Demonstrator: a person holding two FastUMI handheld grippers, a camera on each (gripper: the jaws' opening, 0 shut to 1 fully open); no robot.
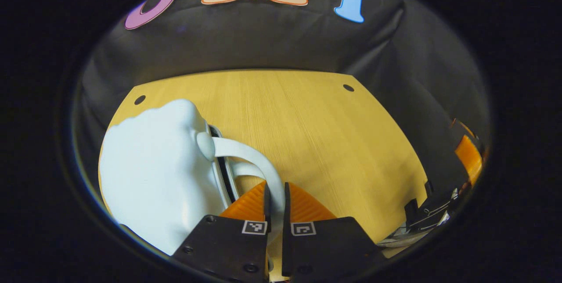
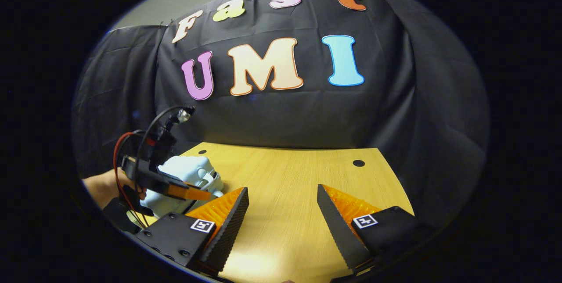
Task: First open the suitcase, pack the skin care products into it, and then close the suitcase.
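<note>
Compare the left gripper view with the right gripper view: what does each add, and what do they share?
Left gripper view: the left gripper shut on the white handle of the suitcase. Right gripper view: the right gripper open above the table, and a hand holding the other gripper at the suitcase. Shared: suitcase, wooden table, black cloth wall.
</note>
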